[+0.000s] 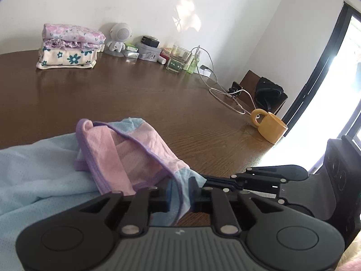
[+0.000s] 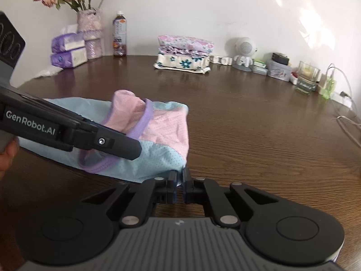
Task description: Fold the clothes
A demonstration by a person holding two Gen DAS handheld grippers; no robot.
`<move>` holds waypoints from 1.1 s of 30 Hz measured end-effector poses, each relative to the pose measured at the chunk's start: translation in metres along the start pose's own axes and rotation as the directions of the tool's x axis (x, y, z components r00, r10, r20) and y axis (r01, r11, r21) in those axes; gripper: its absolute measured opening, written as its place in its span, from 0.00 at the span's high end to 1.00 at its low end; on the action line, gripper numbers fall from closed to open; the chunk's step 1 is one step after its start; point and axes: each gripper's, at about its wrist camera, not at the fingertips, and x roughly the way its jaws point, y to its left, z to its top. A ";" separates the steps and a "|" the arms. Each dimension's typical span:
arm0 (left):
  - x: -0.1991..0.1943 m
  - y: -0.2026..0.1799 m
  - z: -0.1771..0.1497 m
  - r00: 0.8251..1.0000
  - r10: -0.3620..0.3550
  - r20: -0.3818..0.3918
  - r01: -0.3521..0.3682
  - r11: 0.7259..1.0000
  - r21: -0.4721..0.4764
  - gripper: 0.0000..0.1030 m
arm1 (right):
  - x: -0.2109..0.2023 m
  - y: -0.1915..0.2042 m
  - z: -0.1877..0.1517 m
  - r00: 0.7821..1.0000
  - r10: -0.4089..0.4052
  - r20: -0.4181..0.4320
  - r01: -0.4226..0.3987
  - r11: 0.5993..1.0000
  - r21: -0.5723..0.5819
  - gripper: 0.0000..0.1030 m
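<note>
A light blue and pink mesh garment (image 1: 126, 153) with purple trim lies partly folded on the brown wooden table (image 1: 158, 94). My left gripper (image 1: 180, 194) is shut on a blue and purple edge of it. My right gripper (image 2: 179, 180) is shut on the garment's (image 2: 167, 135) near blue corner. In the left wrist view the right gripper (image 1: 207, 180) comes in from the right, close beside my left fingers. From the right wrist view the left gripper (image 2: 133, 149) reaches in from the left over the purple trim. A hand shows at the left edge.
A stack of folded floral clothes (image 1: 70, 47) (image 2: 185, 52) sits at the back by the wall. A yellow mug (image 1: 270, 126), white cables (image 1: 225, 90) and a glass (image 1: 178, 59) stand toward the right edge. A bottle (image 2: 119, 37), flower vase (image 2: 89, 33) and tissue packs (image 2: 67, 49) are back left.
</note>
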 end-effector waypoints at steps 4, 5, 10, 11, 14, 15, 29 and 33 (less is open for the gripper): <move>-0.021 0.011 0.005 0.997 0.044 0.065 -0.042 0.999 -0.030 0.71 | -0.011 0.003 0.000 1.000 0.013 0.024 -0.012 0.999 -0.043 0.67; -0.026 0.015 0.007 0.995 0.060 0.083 -0.056 0.997 -0.043 0.69 | -0.013 0.004 0.001 1.000 0.018 0.025 -0.017 0.998 -0.055 0.64; -0.037 0.036 0.013 0.981 0.156 0.116 -0.142 0.982 -0.121 0.63 | -0.025 -0.011 0.006 0.992 0.114 0.052 -0.116 0.993 0.036 0.54; -0.037 0.038 0.013 0.980 0.160 0.117 -0.145 0.982 -0.123 0.63 | -0.026 -0.018 0.008 0.989 0.133 0.064 -0.138 0.987 0.081 0.52; -0.035 0.038 0.013 0.978 0.170 0.119 -0.160 0.983 -0.087 0.65 | -0.017 -0.038 0.011 0.984 0.156 0.081 -0.170 0.963 0.208 0.49; -0.033 0.037 0.013 0.978 0.175 0.117 -0.168 0.983 -0.068 0.68 | -0.013 -0.044 0.012 0.984 0.160 0.084 -0.176 0.954 0.245 0.49; 0.004 0.043 0.006 0.985 0.169 0.023 -0.169 0.986 -0.006 0.91 | 0.053 -0.072 0.025 0.955 0.292 0.042 -0.282 0.860 0.426 0.51; 0.006 0.050 0.003 0.989 0.146 0.022 -0.146 0.989 -0.029 0.91 | 0.057 -0.076 0.023 0.946 0.321 0.051 -0.306 0.829 0.469 0.53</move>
